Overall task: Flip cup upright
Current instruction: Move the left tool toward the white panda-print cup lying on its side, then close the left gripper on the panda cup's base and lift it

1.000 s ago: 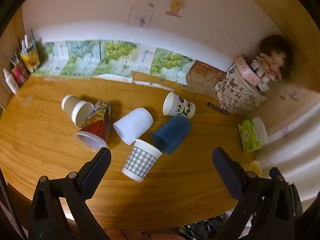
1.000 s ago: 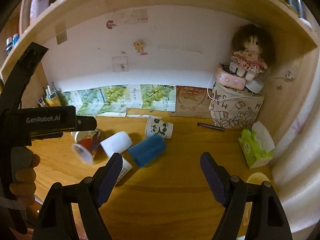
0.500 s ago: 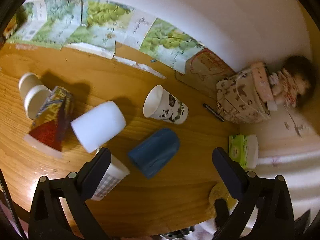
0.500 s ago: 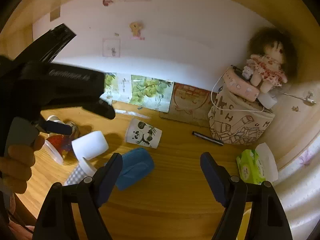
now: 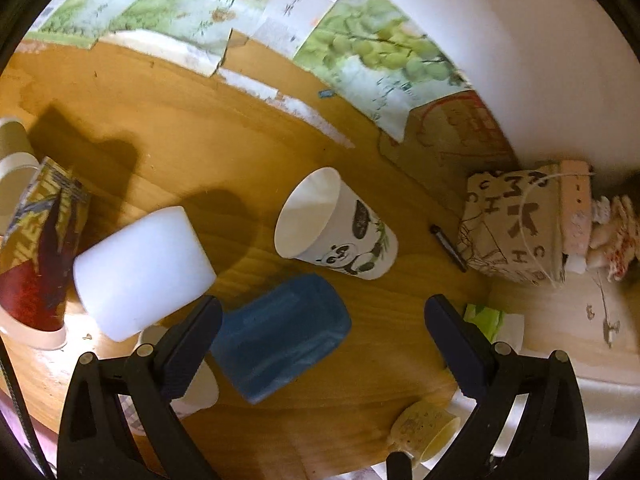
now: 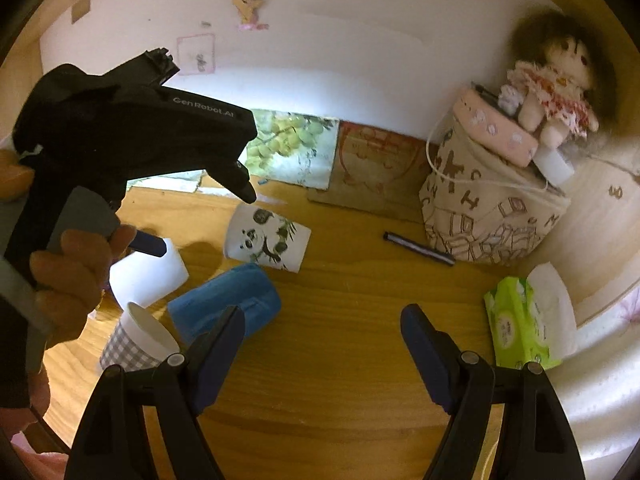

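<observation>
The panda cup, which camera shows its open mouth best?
The left wrist view: the panda cup lies on its side there with its open mouth turned toward the camera, so the white inside shows. The right wrist view shows the same cup from the printed side, its mouth turned away.

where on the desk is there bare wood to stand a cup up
Bare wood lies between the blue cup and the tissue pack, below the pen. Crowded around the white cup, checked cup and panda cup.

Blue cup (image 5: 280, 336) lies sideways on the wooden table (image 5: 200, 140).
</observation>
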`<control>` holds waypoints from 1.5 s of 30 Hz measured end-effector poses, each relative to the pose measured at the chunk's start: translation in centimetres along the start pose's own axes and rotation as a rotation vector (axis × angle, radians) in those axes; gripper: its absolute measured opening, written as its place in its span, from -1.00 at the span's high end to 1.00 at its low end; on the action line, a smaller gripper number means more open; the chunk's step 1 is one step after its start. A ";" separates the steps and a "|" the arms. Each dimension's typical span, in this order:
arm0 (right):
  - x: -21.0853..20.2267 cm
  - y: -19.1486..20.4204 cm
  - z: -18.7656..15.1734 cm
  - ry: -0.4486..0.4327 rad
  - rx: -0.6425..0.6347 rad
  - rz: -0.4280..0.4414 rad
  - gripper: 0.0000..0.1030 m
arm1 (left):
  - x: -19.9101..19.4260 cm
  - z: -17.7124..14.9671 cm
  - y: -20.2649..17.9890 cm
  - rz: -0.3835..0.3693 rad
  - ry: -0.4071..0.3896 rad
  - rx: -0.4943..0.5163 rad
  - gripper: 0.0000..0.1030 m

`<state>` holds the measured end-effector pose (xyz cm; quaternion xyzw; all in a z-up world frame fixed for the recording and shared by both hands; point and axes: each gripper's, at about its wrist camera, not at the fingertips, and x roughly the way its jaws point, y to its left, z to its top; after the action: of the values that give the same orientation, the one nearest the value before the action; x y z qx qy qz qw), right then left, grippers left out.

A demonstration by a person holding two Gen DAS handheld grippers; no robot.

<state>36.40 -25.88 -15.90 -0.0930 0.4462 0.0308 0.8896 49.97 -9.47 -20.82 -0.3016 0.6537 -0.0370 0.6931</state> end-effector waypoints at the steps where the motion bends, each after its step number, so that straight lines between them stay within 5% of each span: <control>1: 0.1 0.0 -0.1 0.007 0.004 -0.001 -0.57 | 0.5 0.2 0.0 0.003 0.010 -0.006 -0.97; 21: 0.9 -0.7 -1.4 0.101 0.044 -0.060 -0.57 | 5.9 2.5 0.3 0.029 0.106 -0.076 -0.96; 32: 1.5 -1.2 -1.2 0.111 0.073 -0.068 -0.57 | 6.5 3.5 -0.6 0.037 0.088 -0.051 -0.95; 45: 1.6 -1.7 -1.2 0.114 0.087 -0.067 -0.57 | 5.9 4.4 -1.7 -0.011 0.035 0.002 -0.38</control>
<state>36.72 -27.85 -17.65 -0.0708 0.4935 -0.0240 0.8666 55.54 -11.89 -25.42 -0.3038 0.6638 -0.0468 0.6818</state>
